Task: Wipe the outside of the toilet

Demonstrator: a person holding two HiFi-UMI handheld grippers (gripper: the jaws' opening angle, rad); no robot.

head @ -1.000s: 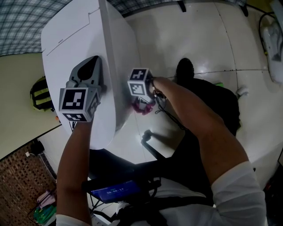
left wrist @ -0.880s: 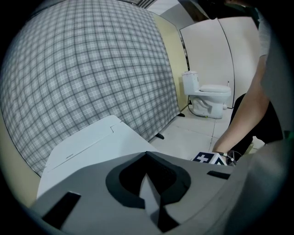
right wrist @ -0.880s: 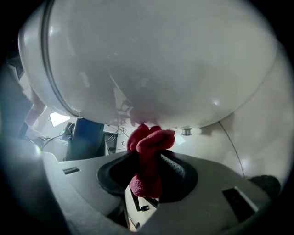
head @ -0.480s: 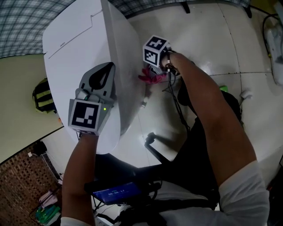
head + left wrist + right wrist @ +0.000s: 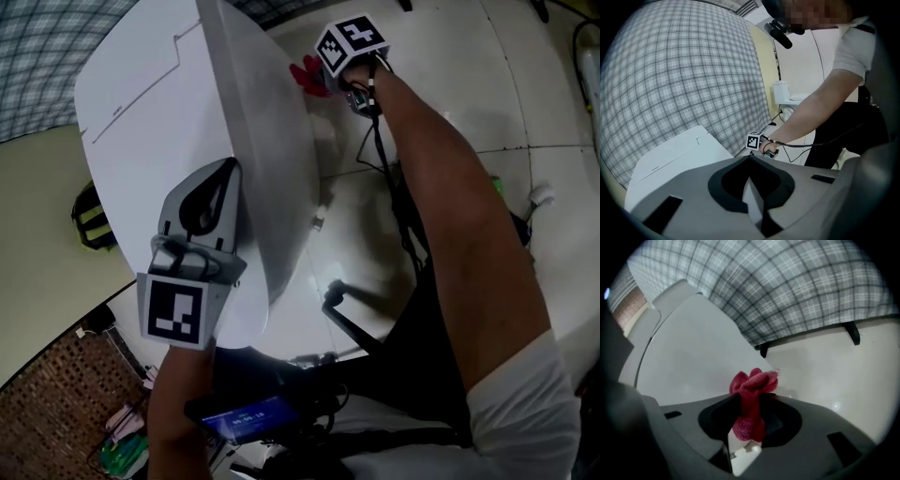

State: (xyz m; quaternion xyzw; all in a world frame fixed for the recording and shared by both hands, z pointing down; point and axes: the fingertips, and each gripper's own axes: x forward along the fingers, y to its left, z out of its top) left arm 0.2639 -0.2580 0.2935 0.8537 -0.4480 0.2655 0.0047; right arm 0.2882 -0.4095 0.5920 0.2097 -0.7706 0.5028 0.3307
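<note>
The white toilet [image 5: 159, 122] stands with its lid down and its back end toward a checked wall covering [image 5: 37, 56]. Against the toilet's outer side, close to that back end, sits a crumpled red cloth [image 5: 307, 75]; whether it presses on the surface or is just off it cannot be told. The right gripper [image 5: 323, 82] has its jaws clenched on this cloth, whose bunched end sticks out past the fingertips. The left gripper [image 5: 217, 178] lies over the toilet's lid near the front, jaws closed together with nothing between them. Glossy pale floor tiles [image 5: 450, 94] lie beside the toilet.
</note>
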